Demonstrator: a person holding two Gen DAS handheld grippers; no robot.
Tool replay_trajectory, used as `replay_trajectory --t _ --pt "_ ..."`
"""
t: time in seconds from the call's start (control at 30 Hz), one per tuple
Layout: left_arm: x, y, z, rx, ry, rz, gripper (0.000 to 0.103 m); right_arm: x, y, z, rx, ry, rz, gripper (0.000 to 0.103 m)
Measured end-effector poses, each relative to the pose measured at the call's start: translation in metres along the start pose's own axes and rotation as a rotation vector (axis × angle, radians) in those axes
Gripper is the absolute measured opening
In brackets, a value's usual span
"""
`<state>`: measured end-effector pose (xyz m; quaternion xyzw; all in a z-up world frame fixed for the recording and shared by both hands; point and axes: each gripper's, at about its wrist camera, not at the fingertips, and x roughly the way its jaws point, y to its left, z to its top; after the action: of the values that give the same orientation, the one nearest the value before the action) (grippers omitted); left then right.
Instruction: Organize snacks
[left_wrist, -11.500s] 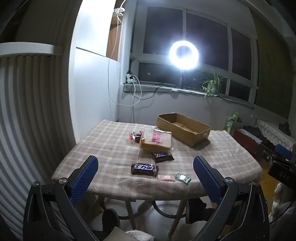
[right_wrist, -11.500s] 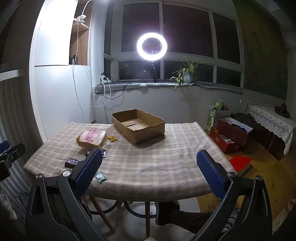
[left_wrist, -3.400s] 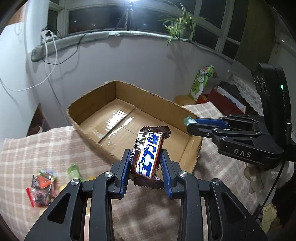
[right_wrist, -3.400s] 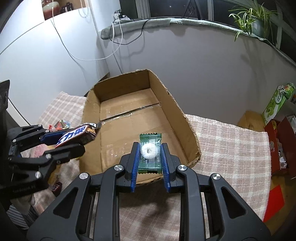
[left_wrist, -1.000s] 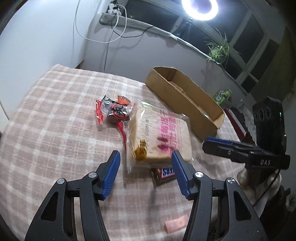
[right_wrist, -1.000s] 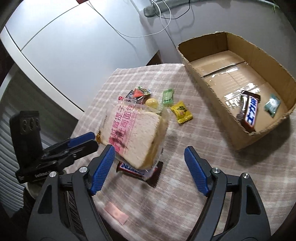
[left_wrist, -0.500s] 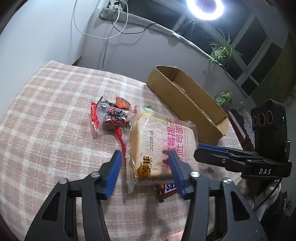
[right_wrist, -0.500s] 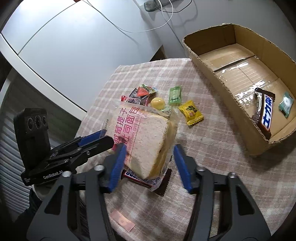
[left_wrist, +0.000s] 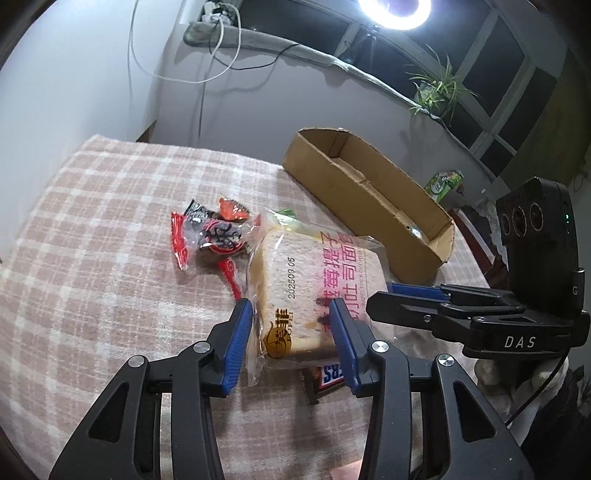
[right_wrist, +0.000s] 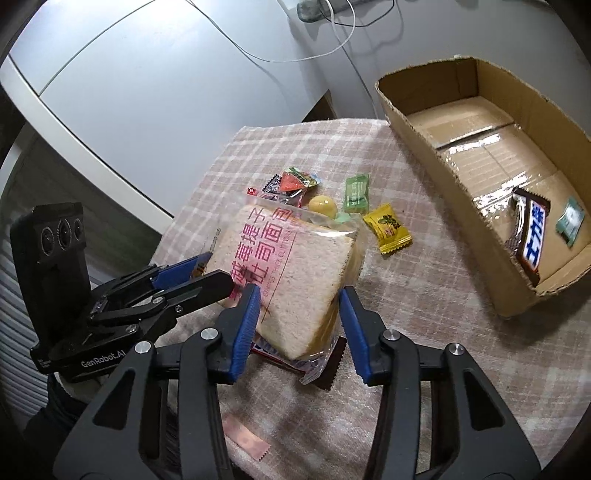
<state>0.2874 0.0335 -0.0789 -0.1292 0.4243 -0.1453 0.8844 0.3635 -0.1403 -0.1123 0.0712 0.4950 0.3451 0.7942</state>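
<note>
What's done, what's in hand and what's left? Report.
Done: the chocolate bar and green packet lie in the cardboard box.
In hand: the left gripper, jaws closing, and the right gripper both clamp the bagged bread.
Left on the table: the bar under the bread, red wrappers, yellow candy, green candy, pink packet.

— What do the grippers look like?
— Left gripper and right gripper: black frames, silver screws, ribbed blue pads. One reads "DAS", the other "GenRobot.AI".
</note>
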Motion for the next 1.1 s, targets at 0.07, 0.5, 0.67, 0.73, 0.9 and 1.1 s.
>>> replay_trajectory --t 0.07,0.5,0.67,0.73,0.9,1.1 --pt "-0.004 -0.004 0.002 0.008 -0.01 0.0 0.042 -0.007 0.001 0.001 -0.009 -0.012 -0.008 0.047" --pt "-0.011 -0.048 0.031 0.086 -0.069 -0.044 0.042 -0.073 -0.012 0.027 -0.04 -0.12 -0.083 0.047" --pt "-0.001 -0.067 0.048 0.115 -0.078 -0.064 0.042 -0.094 -0.026 0.041 -0.042 -0.156 -0.117 0.047" --pt "0.005 -0.073 0.056 0.118 -0.074 -0.079 0.042 -0.1 -0.034 0.048 -0.037 -0.164 -0.128 0.047" --pt "0.019 -0.091 0.073 0.148 -0.072 -0.087 0.042 -0.105 -0.051 0.061 -0.022 -0.178 -0.161 0.047" --pt "0.036 -0.106 0.091 0.175 -0.073 -0.091 0.042 -0.107 -0.073 0.075 -0.005 -0.188 -0.186 0.047"
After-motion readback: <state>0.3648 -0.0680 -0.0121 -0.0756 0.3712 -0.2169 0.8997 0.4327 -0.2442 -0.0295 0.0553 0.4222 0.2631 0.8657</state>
